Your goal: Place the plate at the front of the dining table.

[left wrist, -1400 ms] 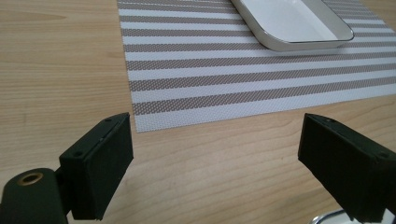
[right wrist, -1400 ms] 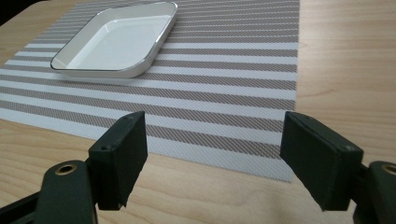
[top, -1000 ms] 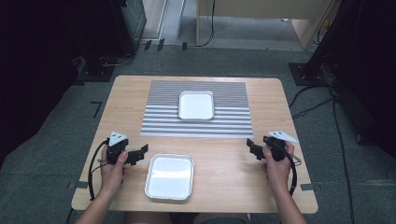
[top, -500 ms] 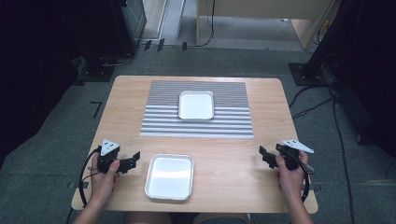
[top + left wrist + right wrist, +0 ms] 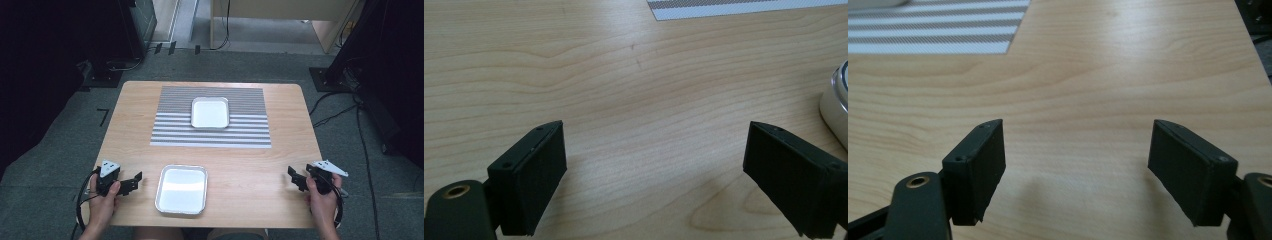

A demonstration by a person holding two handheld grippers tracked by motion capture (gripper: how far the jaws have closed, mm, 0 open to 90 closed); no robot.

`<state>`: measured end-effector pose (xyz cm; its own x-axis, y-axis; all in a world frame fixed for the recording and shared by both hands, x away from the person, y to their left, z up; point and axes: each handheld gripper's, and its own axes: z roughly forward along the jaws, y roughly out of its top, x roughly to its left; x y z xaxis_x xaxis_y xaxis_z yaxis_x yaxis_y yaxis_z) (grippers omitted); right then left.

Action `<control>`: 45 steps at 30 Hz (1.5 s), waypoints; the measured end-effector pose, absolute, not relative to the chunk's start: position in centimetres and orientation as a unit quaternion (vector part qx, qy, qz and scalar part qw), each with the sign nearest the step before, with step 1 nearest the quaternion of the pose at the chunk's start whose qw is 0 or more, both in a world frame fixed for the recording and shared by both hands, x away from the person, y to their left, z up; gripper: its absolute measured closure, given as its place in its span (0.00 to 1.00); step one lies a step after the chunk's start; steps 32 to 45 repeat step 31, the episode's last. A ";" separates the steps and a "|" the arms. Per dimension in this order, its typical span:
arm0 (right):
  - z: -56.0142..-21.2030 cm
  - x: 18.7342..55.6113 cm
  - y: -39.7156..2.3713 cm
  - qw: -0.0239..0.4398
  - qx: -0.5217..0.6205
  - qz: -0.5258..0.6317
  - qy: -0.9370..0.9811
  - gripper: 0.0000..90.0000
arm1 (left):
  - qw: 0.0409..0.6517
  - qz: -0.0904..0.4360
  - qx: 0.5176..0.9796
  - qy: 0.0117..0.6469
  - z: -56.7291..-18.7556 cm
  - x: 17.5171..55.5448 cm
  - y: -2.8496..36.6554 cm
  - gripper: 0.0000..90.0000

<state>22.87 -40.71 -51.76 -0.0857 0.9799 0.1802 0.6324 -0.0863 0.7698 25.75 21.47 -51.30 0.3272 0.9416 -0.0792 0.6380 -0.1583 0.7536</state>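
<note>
Pale wood grain runs bare between the jaws of both tools, so neither has anything to hold. The left hand-held gripper stands wide open at the near left corner of the worktop, its tips pointing toward the near tray, a shallow metal tray lying empty just beside it; in the left gripper view that tray's rounded rim shows at the right edge, apart from the jaws. The right hand-held gripper is equally wide open, with nothing between its jaws, near the right front edge. Compared with a second ago, both hands have drawn back toward the person and outward, away from the worktop's middle. A second, far tray rests empty on the striped mat farther off. Judging from this, the hands look to be settling into a rest pose: nothing is being carried, and any work with the trays is either finished or not begun.
</note>
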 end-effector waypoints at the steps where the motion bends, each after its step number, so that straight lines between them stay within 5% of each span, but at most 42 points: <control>1: -51.9 22.7 -40.8 0.234 0.636 0.370 0.636 0.26 | 0.358 0.212 0.731 0.541 -51.3 25.6 21.6 0.11; 18: -52.4 21.0 -40.3 0.269 0.622 0.306 0.668 0.25 | 0.328 0.228 0.737 0.546 -51.8 24.2 23.0 0.11; 45: -52.5 21.0 -40.3 0.261 0.619 0.308 0.673 0.21 | 0.318 0.233 0.743 0.541 -51.8 24.1 22.6 0.11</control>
